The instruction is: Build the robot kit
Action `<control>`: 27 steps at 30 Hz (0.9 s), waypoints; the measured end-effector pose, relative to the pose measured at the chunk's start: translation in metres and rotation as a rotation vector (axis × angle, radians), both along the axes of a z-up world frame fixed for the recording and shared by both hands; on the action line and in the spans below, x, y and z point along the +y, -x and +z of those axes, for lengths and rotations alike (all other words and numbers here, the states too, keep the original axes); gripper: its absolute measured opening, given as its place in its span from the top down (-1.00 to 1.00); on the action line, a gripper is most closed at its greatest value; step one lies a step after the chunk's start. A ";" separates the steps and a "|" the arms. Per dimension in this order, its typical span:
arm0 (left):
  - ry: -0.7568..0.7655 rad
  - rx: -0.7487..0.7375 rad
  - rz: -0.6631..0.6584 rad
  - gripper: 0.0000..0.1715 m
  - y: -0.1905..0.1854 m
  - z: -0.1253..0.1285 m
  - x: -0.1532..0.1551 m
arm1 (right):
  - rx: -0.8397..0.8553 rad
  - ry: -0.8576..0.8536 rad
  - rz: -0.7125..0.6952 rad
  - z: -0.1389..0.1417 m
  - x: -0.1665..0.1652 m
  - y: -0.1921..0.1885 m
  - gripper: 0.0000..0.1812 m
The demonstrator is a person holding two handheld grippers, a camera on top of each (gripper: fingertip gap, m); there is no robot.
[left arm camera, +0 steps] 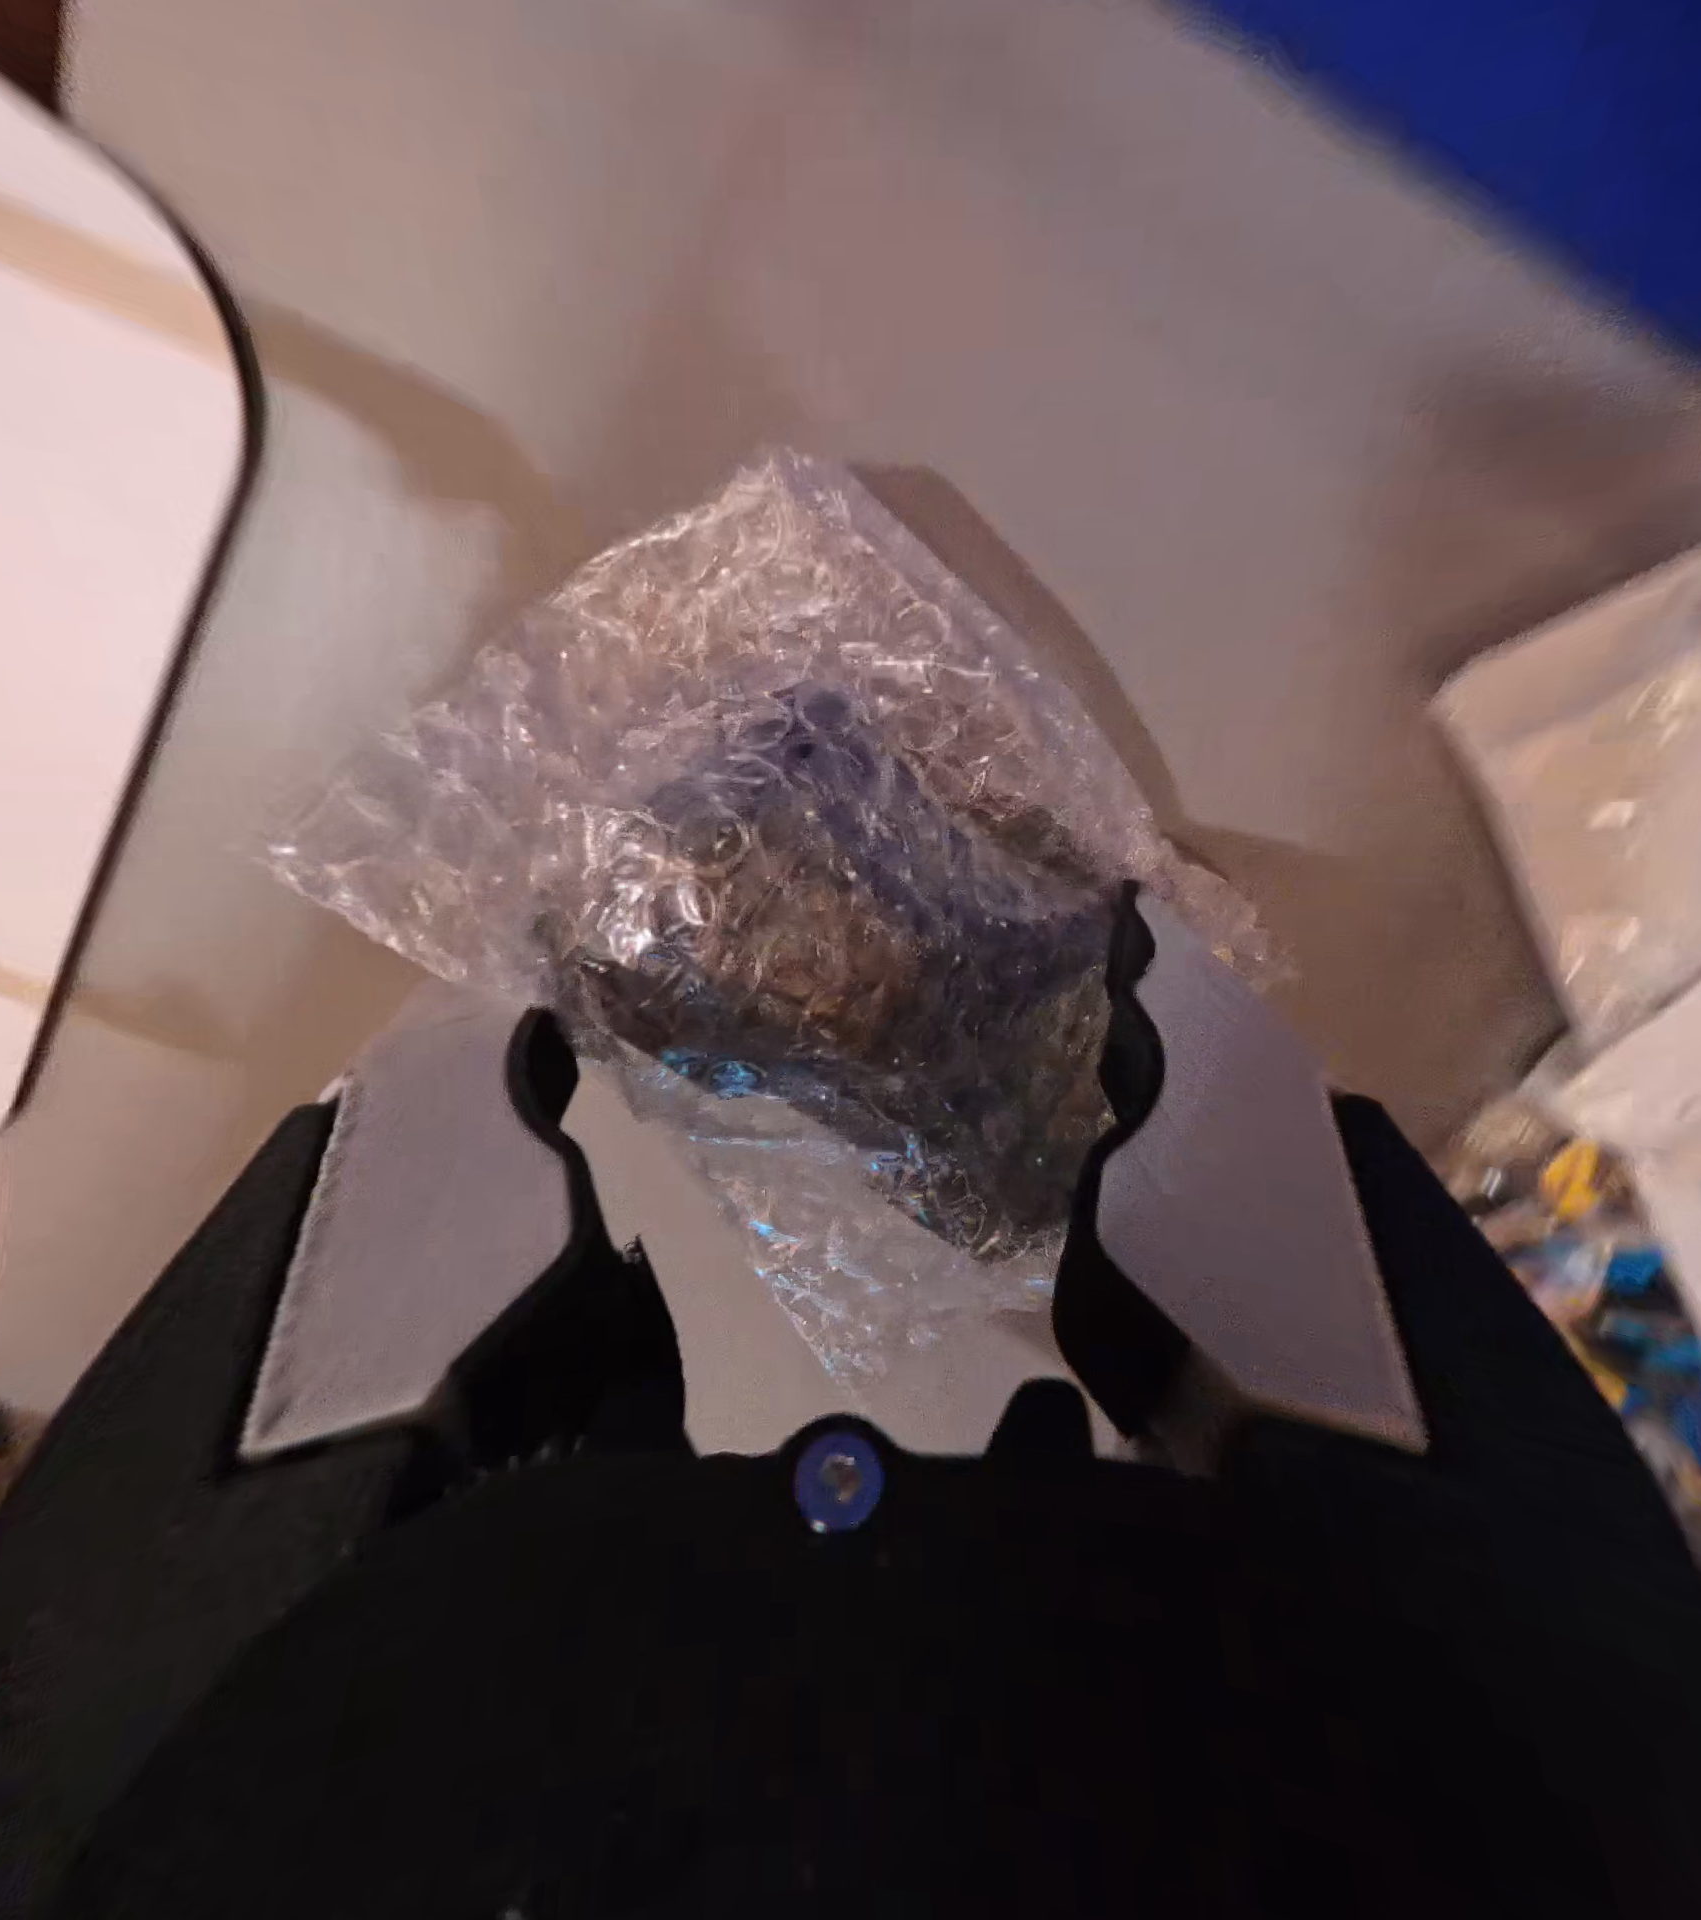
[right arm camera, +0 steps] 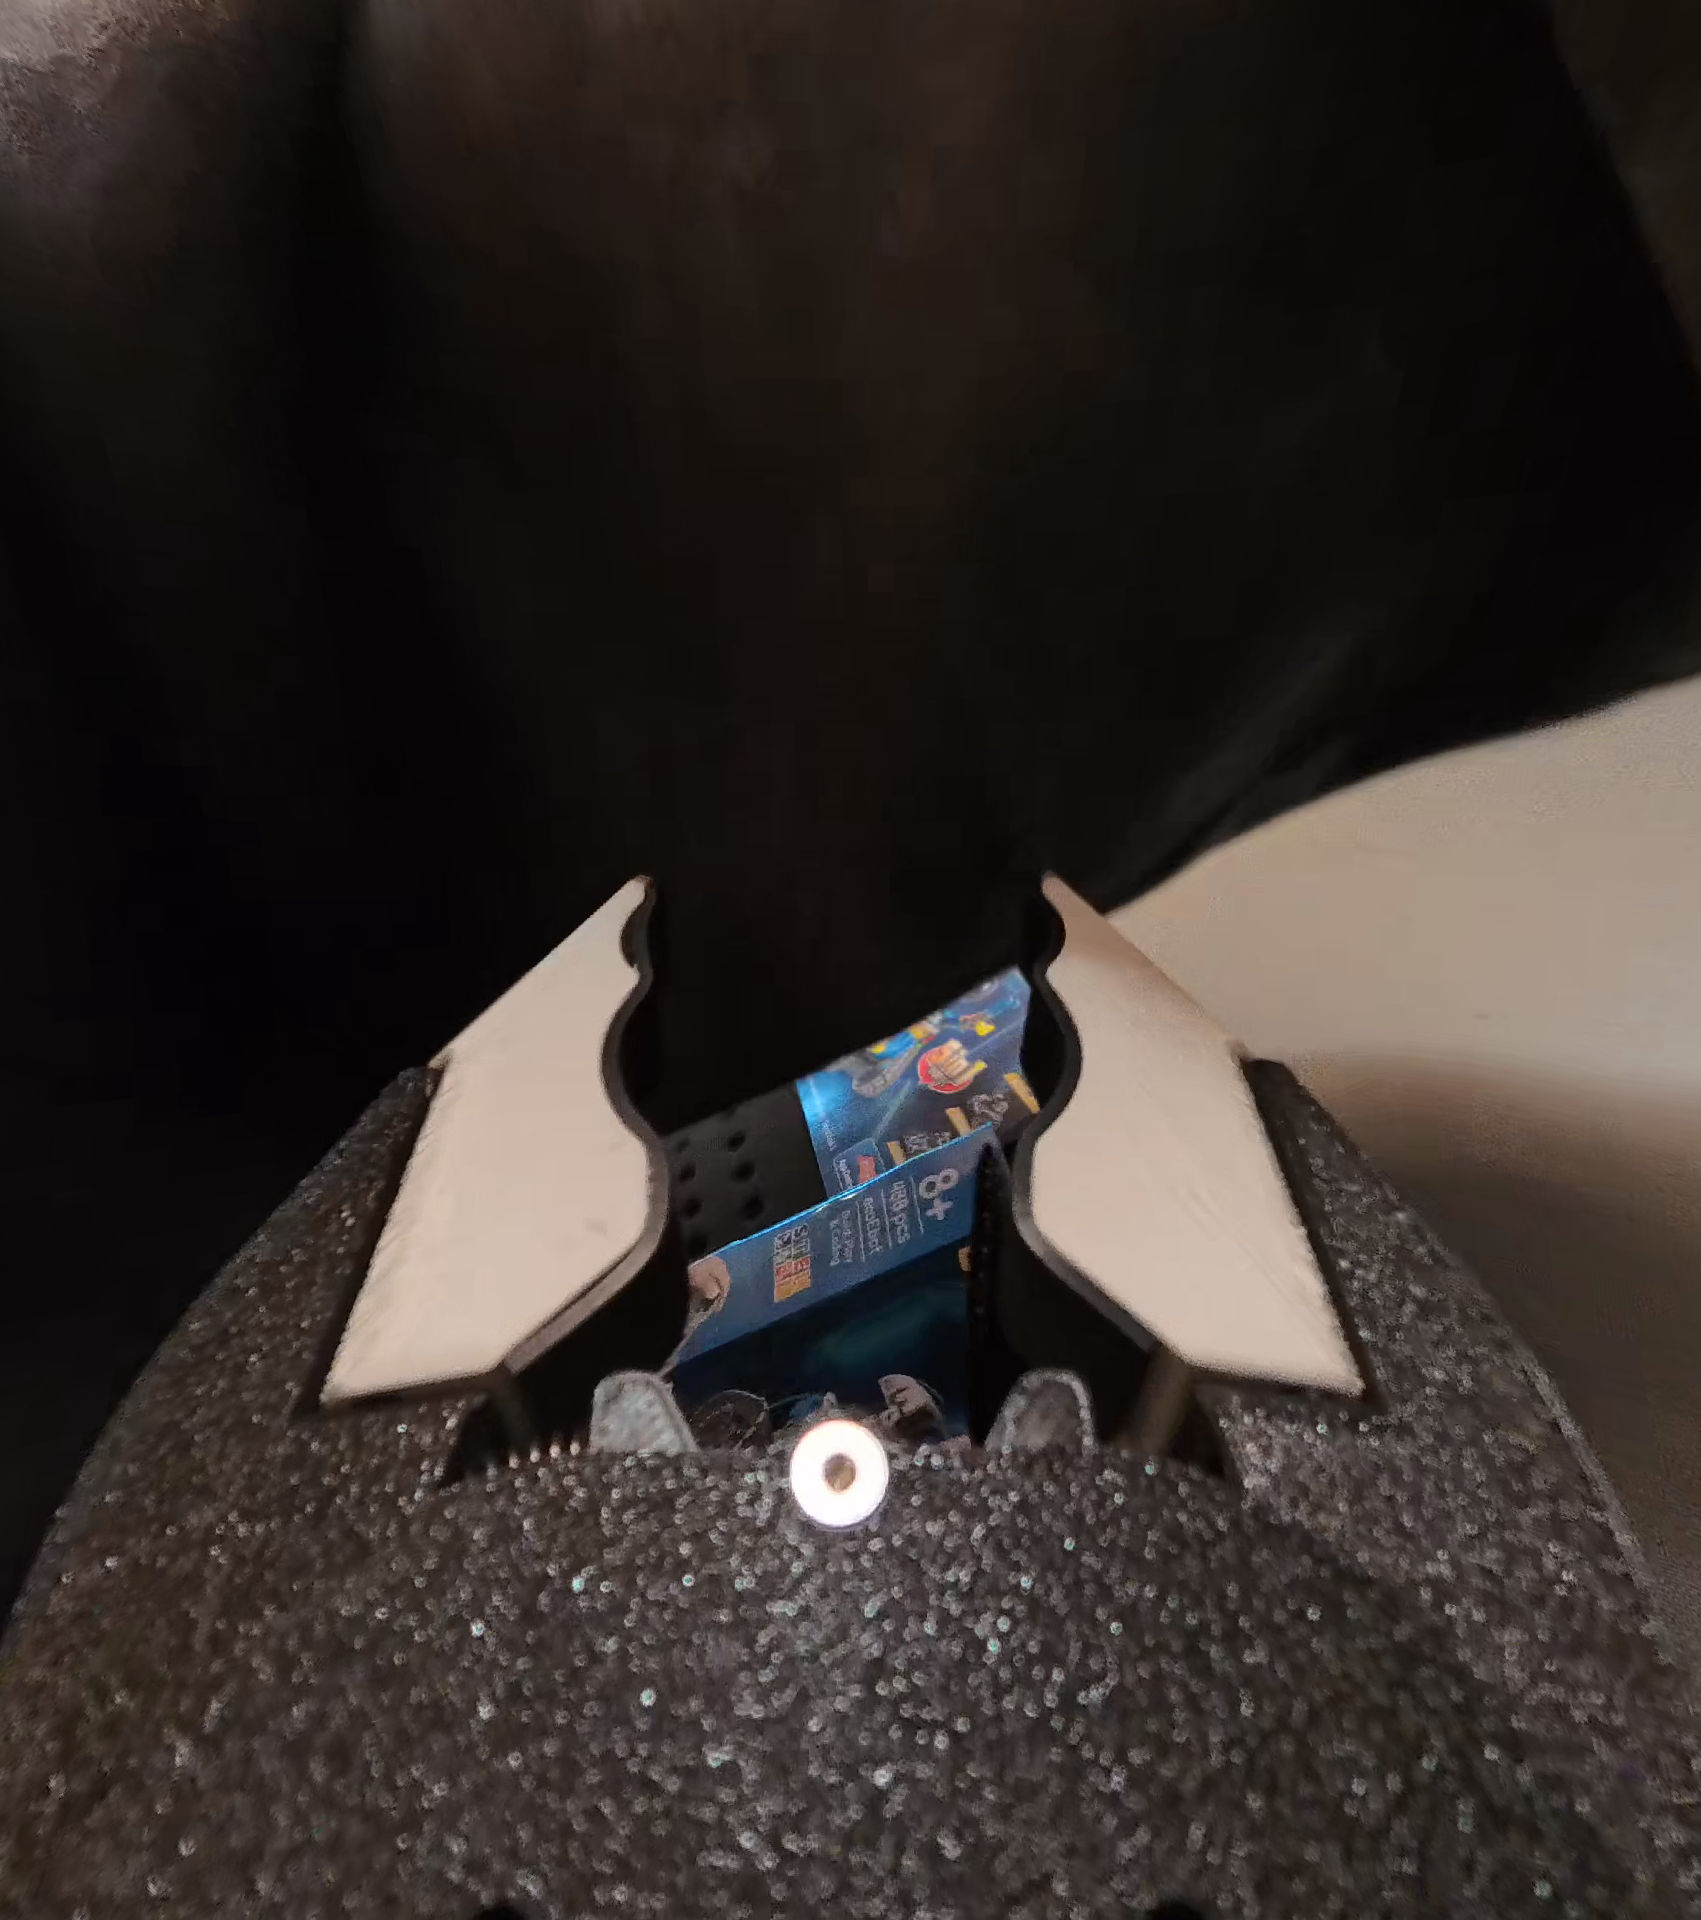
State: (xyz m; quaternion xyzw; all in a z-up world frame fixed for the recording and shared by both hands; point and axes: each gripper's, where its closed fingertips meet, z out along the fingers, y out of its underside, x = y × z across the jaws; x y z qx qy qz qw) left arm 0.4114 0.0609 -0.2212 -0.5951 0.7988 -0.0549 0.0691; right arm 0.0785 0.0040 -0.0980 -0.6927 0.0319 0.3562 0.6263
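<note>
Fingers, left gripper [left arm camera: 830, 1018]: closed on a bubble-wrap bundle [left arm camera: 752, 831]; both black tips press its lower sides
Bubble-wrap bundle: clear wrap around a dark blue-purple item, not identifiable; held above a pale beige surface [left arm camera: 825, 260], contact with it cannot be told
Loose wrap end: trails back between the left fingers toward the gripper body
Left of bundle: white rounded panel with dark edge [left arm camera: 46, 520], well apart, blurred
Right of bundle: clear plastic bags [left arm camera: 1656, 779] with white contents and a blue-yellow printed pack [left arm camera: 1594, 1330], lying on the pale surface, blurred
Upper right, left wrist view: blue area [left arm camera: 1552, 156], kind not identifiable
Fingers, right gripper [right arm camera: 846, 904]: narrow gap, tips apart, nothing clamped between the tips
Between right fingers, lower down: blue printed box [right arm camera: 825, 1278], tilted; contact with the fingers cannot be told
Beside box: black perforated part [right arm camera: 721, 1164], partly hidden
Background, right wrist view: dark cloth-like mass [right arm camera: 721, 416]; pale surface [right arm camera: 1500, 987] at right
</note>
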 end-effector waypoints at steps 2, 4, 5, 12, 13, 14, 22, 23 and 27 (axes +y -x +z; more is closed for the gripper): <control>0.014 0.076 0.000 -0.19 0.027 -0.002 0.020 | -0.002 0.003 0.008 0.000 0.000 0.001 0.26; 0.089 0.091 0.042 -0.17 0.052 -0.004 0.034 | -0.014 0.003 0.009 -0.001 0.000 0.003 0.26; 0.135 0.083 0.070 -0.14 0.064 -0.004 0.041 | -0.021 0.005 0.009 -0.001 0.000 0.003 0.25; 0.216 -0.074 0.233 0.21 0.189 0.022 0.116 | -0.025 0.020 -0.001 -0.005 0.002 0.002 0.26; 0.208 -0.078 0.249 0.22 0.213 0.023 0.127 | -0.032 0.026 -0.001 -0.006 0.003 0.003 0.25; 0.196 -0.082 0.263 0.22 0.238 0.024 0.138 | -0.039 0.032 0.001 -0.007 0.004 0.004 0.25; 0.184 -0.176 0.480 0.24 0.409 0.043 0.228 | -0.051 0.072 -0.002 -0.015 0.009 0.004 0.25; 0.198 -0.179 0.510 0.25 0.421 0.041 0.235 | -0.053 0.077 0.000 -0.016 0.009 0.004 0.25; 0.295 -0.218 0.508 0.24 0.425 0.022 0.232 | -0.095 0.099 0.016 -0.022 0.013 0.010 0.24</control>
